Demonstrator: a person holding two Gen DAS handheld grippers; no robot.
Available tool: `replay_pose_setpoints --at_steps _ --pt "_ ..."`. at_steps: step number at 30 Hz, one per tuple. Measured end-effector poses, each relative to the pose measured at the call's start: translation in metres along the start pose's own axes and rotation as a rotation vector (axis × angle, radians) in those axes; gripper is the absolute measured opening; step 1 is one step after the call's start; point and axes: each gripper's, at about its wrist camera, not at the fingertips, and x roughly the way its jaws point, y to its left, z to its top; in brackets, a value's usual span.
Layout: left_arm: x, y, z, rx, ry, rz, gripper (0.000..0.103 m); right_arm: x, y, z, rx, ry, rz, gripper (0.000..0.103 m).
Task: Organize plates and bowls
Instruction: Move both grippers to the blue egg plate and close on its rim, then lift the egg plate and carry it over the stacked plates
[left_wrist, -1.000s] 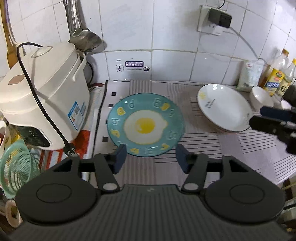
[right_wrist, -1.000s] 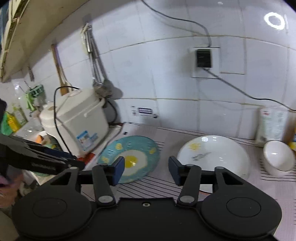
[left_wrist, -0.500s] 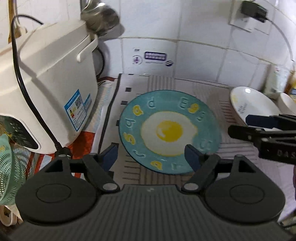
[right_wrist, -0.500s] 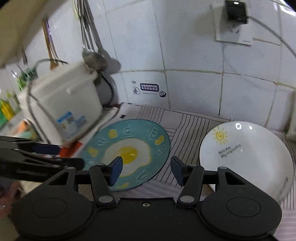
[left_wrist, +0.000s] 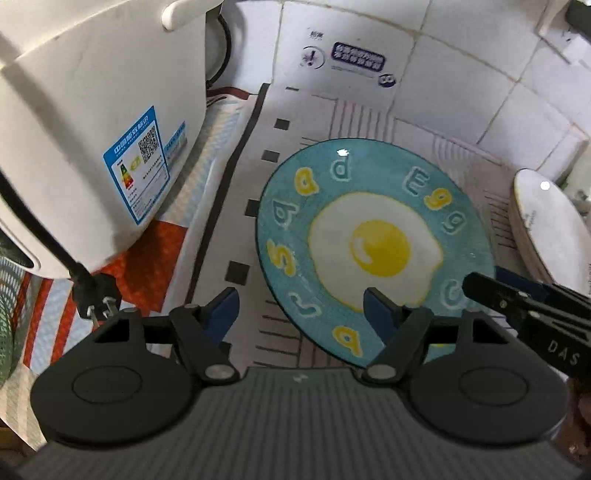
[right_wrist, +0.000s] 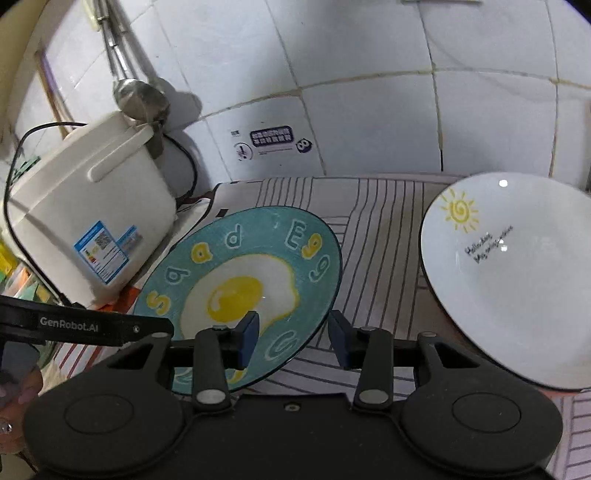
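On the striped cloth covering the bench (right_wrist: 373, 229), the teal egg plate (left_wrist: 373, 243) sat flat right next to the rice cooker (left_wrist: 92, 122), with the white sun plate (right_wrist: 517, 280) off to its right, apart from it. Both grippers were down near the teal plate's near rim. The left hand-held gripper (left_wrist: 301, 308) was spread with nothing pinched, its jaws having just been closing a bit, one finger over the plate and the other over bare cloth, so the rim was sort of between them but untouched. The right hand-held gripper (right_wrist: 291, 334) was spread too, narrower, jaws just been closing, straddling the rim on the plate's right side without actually pressing as far as I could tell.

My guess is the step was picking up the teal plate to stack it with the white one. To do it well, I'd get one finger under the lip and one on top before squeezing, since a flat glazed plate slips easily. Also watch the cooker's cord and plug (left_wrist: 94, 295) dangling close by.
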Motion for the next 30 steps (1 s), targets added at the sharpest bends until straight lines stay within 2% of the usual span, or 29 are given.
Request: replay_pose_setpoints --at_steps 1,3,4,5,7,11,15,19,22,24,27,30 --pt "0.004 -0.001 0.002 0.004 0.010 0.011 0.065 0.003 -0.002 -0.001 0.019 0.003 -0.001 0.046" --pt "0.010 -0.004 0.004 0.025 0.016 0.041 0.056 0.007 -0.007 -0.002 0.061 -0.003 -0.005 0.038" --pt "0.013 -0.005 0.005 0.037 0.012 0.058 0.042 0.009 -0.010 -0.003 0.079 -0.009 -0.005 0.026" --pt "0.014 -0.006 0.006 0.048 -0.006 0.077 0.037 0.010 -0.013 -0.003 0.088 -0.018 -0.005 0.016" --pt "0.016 -0.008 0.008 0.063 -0.033 0.084 0.029 0.010 -0.018 -0.004 0.094 -0.030 0.007 0.016" --pt "0.017 -0.008 0.012 0.061 -0.041 0.091 0.028 0.011 -0.028 -0.005 0.136 -0.034 0.059 0.015" --pt "0.018 -0.004 0.014 0.030 -0.034 0.070 0.028 0.014 -0.025 -0.004 0.139 -0.032 0.052 0.016" --pt "0.022 -0.001 0.014 -0.009 -0.037 0.055 0.028 0.024 -0.029 -0.004 0.183 -0.016 0.080 0.016" --pt "0.023 -0.001 0.015 -0.025 -0.029 0.055 0.029 0.026 -0.026 -0.003 0.159 -0.020 0.073 0.018" --pt "0.024 0.001 0.018 -0.048 0.004 0.044 0.029 0.026 -0.029 -0.002 0.162 -0.018 0.085 0.018" --pt "0.027 0.009 0.029 -0.102 0.102 0.027 0.025 0.028 -0.032 0.003 0.171 0.010 0.096 0.017" --pt "0.025 0.009 0.026 -0.099 0.126 0.008 0.023 0.026 -0.038 0.010 0.189 0.043 0.120 0.017"
